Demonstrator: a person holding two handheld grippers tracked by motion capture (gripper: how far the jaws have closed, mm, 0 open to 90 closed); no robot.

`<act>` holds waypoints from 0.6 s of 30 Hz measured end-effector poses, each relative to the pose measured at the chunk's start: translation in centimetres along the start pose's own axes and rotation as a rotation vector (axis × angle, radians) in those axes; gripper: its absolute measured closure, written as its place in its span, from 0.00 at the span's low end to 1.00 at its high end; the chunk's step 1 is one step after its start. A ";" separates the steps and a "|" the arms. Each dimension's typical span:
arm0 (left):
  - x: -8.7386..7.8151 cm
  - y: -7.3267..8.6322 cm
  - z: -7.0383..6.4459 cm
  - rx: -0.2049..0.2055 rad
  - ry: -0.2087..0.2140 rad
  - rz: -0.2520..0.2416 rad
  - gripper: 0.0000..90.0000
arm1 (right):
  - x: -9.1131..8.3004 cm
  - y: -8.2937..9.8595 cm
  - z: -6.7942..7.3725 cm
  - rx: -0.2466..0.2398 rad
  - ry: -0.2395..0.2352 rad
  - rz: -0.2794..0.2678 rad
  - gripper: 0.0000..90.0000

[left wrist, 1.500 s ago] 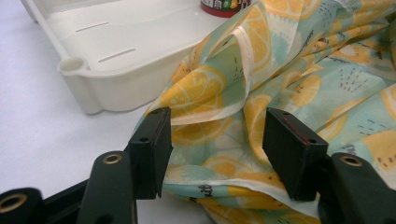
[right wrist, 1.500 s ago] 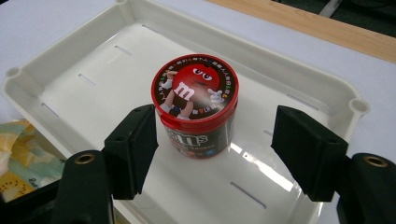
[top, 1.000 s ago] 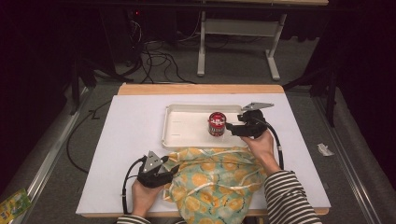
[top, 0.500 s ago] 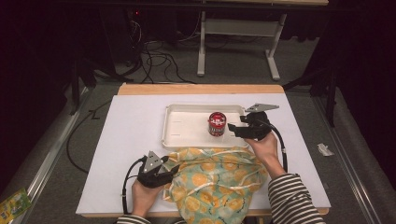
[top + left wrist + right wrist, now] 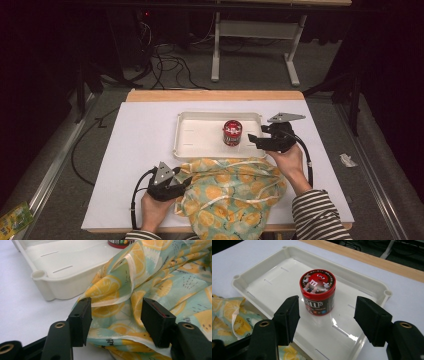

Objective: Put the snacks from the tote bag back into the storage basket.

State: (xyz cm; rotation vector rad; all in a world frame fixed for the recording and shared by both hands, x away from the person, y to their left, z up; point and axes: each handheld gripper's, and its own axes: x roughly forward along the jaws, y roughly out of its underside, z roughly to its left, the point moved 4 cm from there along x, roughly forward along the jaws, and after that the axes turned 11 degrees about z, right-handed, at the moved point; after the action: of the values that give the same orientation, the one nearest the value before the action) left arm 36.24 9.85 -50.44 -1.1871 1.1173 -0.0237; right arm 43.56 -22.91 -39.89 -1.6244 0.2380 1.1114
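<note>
Your right gripper (image 5: 327,317) hangs wide open, empty, facing the candy tub (image 5: 317,292) upright in the white tray (image 5: 372,287), while your left gripper (image 5: 115,320) gapes around the lemon-print bag (image 5: 155,277), so gripping and bagging remain.

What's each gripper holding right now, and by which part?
Nothing. The left gripper is open around a fold of the lemon-print fabric bag; the right gripper is open short of the red-lidded candy tub.
</note>
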 end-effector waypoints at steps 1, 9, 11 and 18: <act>0.0 0.0 0.0 0.000 -0.001 0.000 0.47 | -0.1 0.1 0.0 -0.004 0.000 0.004 0.42; 0.0 0.0 0.0 0.001 0.001 0.000 0.47 | -0.5 0.8 -0.2 0.008 -0.012 0.004 0.42; 0.0 0.0 0.0 0.001 0.000 -0.001 0.47 | -0.7 0.9 -0.3 0.009 -0.015 -0.001 0.42; 0.0 0.0 0.0 -0.001 0.001 -0.002 0.47 | -0.9 1.7 -0.6 0.023 -0.014 -0.003 0.42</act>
State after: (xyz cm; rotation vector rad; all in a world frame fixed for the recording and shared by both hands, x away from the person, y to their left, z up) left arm 36.23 9.85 -50.43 -1.1887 1.1173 -0.0251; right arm 42.28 -24.39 -40.40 -1.5958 0.2379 1.1142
